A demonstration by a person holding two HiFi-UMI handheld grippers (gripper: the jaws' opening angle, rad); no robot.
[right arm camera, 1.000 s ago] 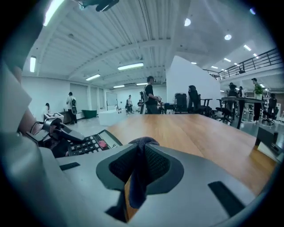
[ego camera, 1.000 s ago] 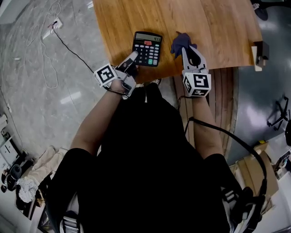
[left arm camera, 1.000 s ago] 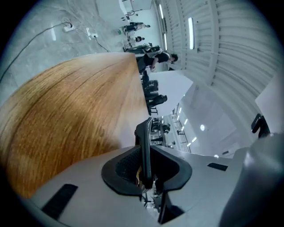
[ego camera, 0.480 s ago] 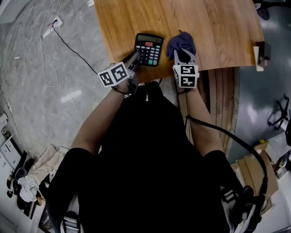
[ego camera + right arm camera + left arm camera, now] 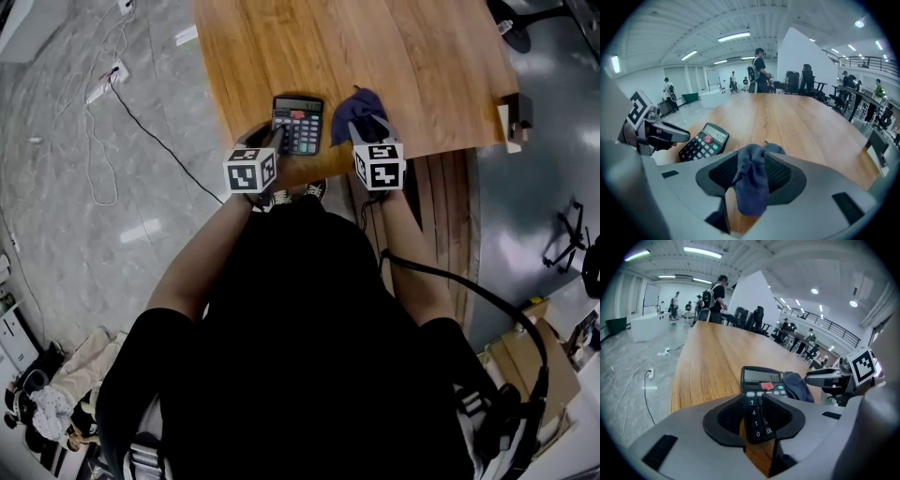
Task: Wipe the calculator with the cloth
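Head view: calculator (image 5: 297,124) lies flat near the front edge of the wooden counter (image 5: 403,47), display end away from the person, and the dark blue cloth (image 5: 363,105) is bunched on the counter just beside its right side. Left tongs (image 5: 753,406) are released; the jaws have just been opening, a narrow gap stands between them, and the calculator's left key column shows through it, with the pads pressing nothing. Right tongs (image 5: 751,159) are released too; their jaws have just been opening wide, and a fold of the cloth hangs loose in the gap without being pinched. Whether the keys have been wiped I cannot tell. My reading is that both grips are slack, either a re-grip or a letting go. If wiping remains, the right tongs should close low on a thick fold so that a pad of cloth sticks out past the tips, otherwise bare jaw will scrape the keys. The left tongs should pin the near edge, since a light calculator so close to the counter's edge could slide off. Strokes should run along the key rows, away from the edge and with light pressure, and the display should be wiped as well.
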